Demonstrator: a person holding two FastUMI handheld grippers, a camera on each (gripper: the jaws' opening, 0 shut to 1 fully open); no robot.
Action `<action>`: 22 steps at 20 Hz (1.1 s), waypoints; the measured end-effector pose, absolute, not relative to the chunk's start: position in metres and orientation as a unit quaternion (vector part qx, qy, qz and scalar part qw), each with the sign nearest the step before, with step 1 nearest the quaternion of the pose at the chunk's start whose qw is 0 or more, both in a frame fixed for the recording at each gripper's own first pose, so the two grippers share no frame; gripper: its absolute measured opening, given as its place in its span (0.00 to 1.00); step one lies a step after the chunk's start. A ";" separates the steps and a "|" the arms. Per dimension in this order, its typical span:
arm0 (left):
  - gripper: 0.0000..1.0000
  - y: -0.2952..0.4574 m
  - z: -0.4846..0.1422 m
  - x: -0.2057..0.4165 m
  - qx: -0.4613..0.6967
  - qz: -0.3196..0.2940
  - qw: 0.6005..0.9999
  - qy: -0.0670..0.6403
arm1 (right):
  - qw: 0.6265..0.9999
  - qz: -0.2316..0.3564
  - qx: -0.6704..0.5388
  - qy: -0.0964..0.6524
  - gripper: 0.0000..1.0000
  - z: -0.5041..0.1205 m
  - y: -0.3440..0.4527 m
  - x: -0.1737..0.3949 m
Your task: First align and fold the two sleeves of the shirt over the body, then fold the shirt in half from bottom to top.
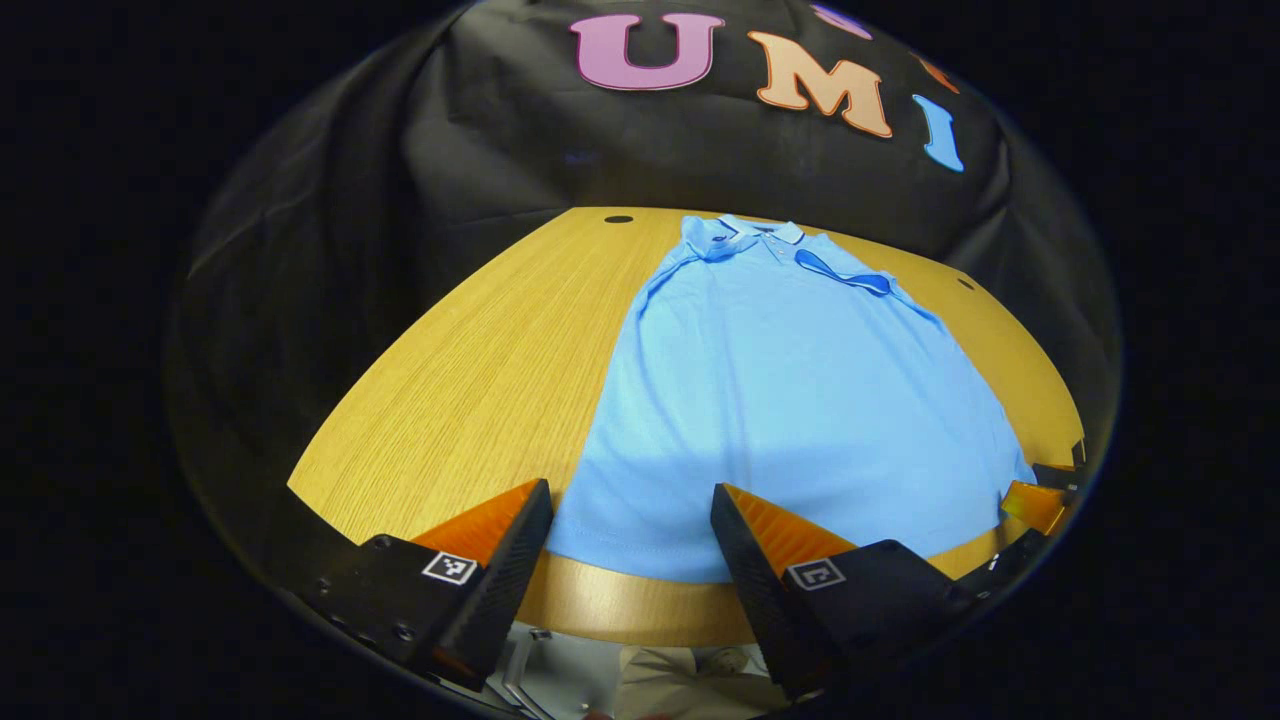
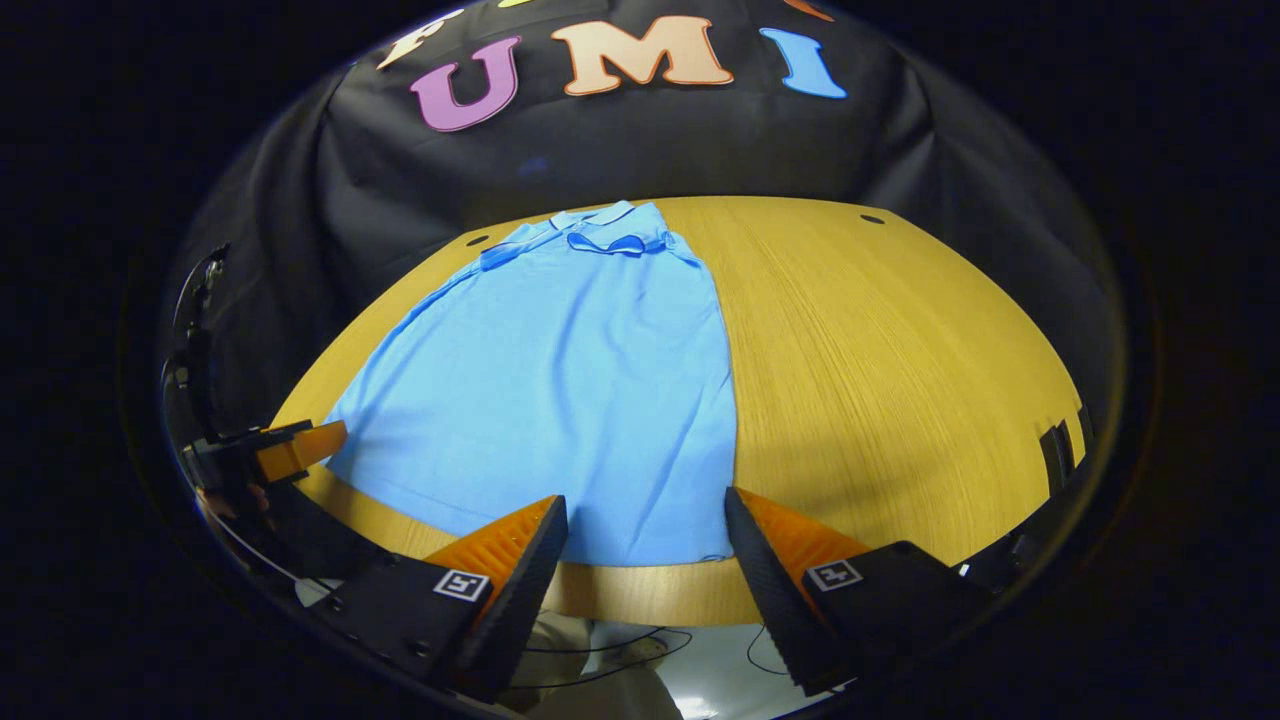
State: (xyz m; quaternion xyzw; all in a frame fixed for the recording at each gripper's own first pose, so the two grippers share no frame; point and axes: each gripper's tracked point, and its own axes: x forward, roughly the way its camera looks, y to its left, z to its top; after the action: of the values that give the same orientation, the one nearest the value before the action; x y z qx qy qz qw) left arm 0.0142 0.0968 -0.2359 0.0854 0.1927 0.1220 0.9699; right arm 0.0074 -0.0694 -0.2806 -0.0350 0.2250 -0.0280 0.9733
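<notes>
My left gripper (image 1: 632, 525) hangs at the near edge of the table (image 1: 480, 380), its jaws spread wide and holding nothing, with the left end of the shirt's hem lying between the fingertips. In the left gripper view the shirt (image 1: 790, 400) spreads from about 6 o'clock, at my fingers, up toward 12 o'clock, where the collar (image 1: 760, 232) lies near the far edge. Both sleeves look already folded in over the body, one (image 1: 845, 272) showing as a darker strip just below the collar, so I judge the bottom-to-top fold is what remains.

I take the shirt for a light, soft knit with no stiffness at all: it will sag and drag wherever I am not holding it, and it may slide a little on the smooth wood. I would pinch it at the two hem corners, one per gripper, catching both layers, and lift them together so the fold stays square.

Its long axis runs straight away from me, hem near, collar far.

Over on the right, my right gripper (image 2: 645, 530) sits the same way, jaws released and empty, fingertips straddling the right end of the hem. In the right gripper view the shirt (image 2: 570, 390) fills the left half of the table (image 2: 900, 350), collar (image 2: 605, 215) at 12 o'clock, and my left gripper (image 2: 300, 445) shows at 9 o'clock, just beside the other hem corner.
</notes>
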 end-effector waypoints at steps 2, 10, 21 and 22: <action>0.89 0.094 -0.236 0.016 0.084 0.122 0.971 0.188 | 0.974 -0.027 -0.068 0.217 0.97 -0.284 -0.062 0.009; 0.04 0.063 -0.244 0.023 0.119 0.082 0.975 0.167 | 0.977 0.004 -0.050 0.206 0.24 -0.290 -0.036 0.008; 0.00 0.058 -0.235 0.021 0.131 0.051 0.972 0.189 | 0.974 -0.002 -0.068 0.215 0.04 -0.280 -0.032 0.008; 0.00 0.057 -0.228 0.022 0.129 0.049 0.973 0.184 | 0.974 -0.002 -0.070 0.216 0.04 -0.277 -0.031 0.009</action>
State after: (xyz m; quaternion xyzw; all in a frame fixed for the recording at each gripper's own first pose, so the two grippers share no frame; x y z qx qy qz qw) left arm 0.0217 0.0567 -0.2285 0.1295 0.1839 0.0493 0.9731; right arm 0.0094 -0.0314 -0.2767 -0.0696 0.2156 -0.0016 0.9740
